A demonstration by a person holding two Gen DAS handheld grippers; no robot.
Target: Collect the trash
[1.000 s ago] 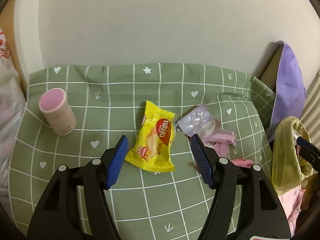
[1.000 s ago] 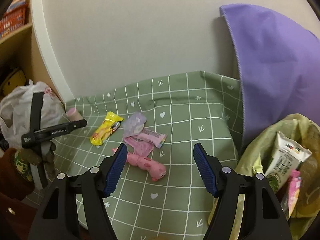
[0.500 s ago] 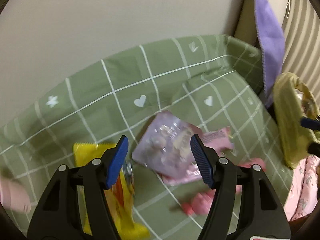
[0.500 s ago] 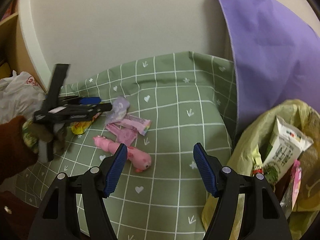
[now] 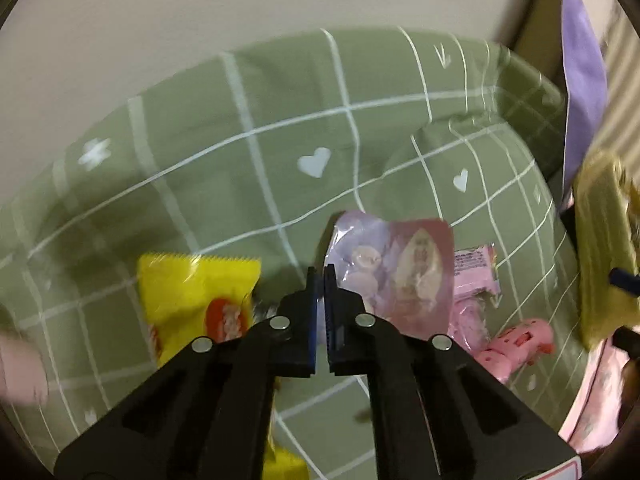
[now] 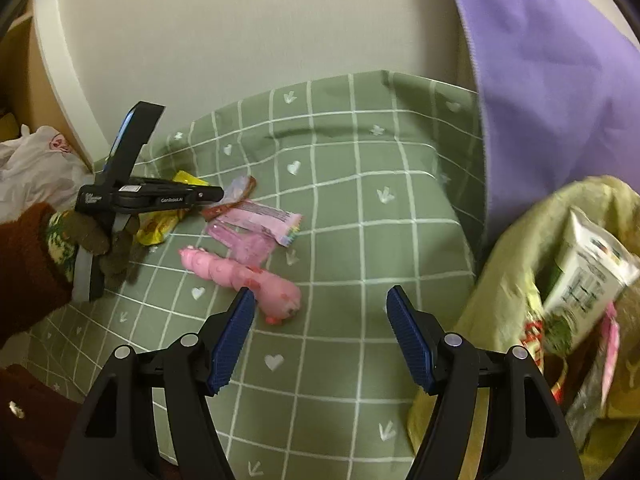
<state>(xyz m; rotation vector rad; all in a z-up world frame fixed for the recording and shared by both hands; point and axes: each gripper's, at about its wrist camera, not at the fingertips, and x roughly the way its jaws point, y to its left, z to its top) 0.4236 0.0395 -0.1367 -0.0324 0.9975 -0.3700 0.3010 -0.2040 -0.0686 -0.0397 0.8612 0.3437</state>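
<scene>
My left gripper (image 5: pixel 320 276) is shut on the edge of a lilac transparent wrapper (image 5: pixel 392 272), which lifts off the green checked cloth (image 5: pixel 280 152). In the right wrist view the left gripper (image 6: pixel 218 196) pinches the same wrapper (image 6: pixel 240 188). A yellow snack packet (image 5: pixel 196 300) lies left of it. Pink wrappers (image 6: pixel 260 220) and a pink caterpillar toy (image 6: pixel 244 276) lie to the right. My right gripper (image 6: pixel 320 312) is open and empty above the cloth, just right of the toy. A yellow-green trash bag (image 6: pixel 520 280) holding a carton (image 6: pixel 588 276) is at the right.
A purple cloth (image 6: pixel 540 60) hangs at the back right. A white plastic bag (image 6: pixel 36 168) sits at the left past the cloth's edge. A pink cup (image 5: pixel 20 368) shows blurred at the far left. A pale wall stands behind.
My left gripper moved forward and right past the yellow packet and closed on the lilac wrapper's edge. My right gripper shifted slightly closer to the toy and stayed open.
</scene>
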